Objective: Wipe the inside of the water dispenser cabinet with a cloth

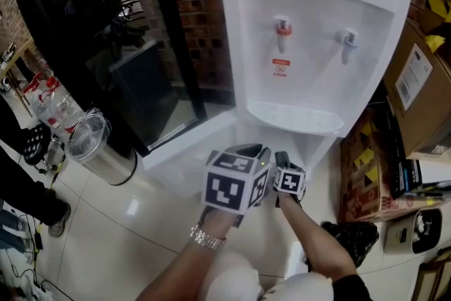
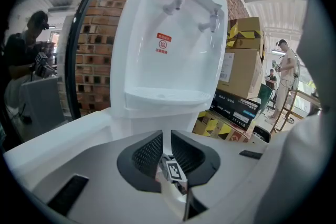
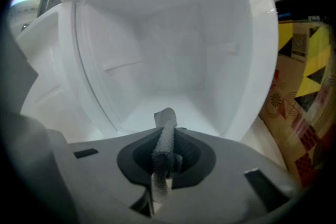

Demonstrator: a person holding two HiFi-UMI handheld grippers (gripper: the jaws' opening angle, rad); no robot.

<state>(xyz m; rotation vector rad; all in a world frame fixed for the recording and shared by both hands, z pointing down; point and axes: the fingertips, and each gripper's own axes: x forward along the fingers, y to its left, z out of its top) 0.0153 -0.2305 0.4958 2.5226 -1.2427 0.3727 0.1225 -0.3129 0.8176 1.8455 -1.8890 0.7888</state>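
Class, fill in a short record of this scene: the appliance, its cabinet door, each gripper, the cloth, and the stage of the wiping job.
appliance: white water dispenser with a red tap
cabinet door: open, lying toward the head view's left
cabinet: white inside, faced by the right gripper
left gripper: jaws almost together, nothing between them
right gripper: shut on the cloth
cloth: grey strip, standing up between the jaws
stage: cloth at the cabinet opening, touching no wall
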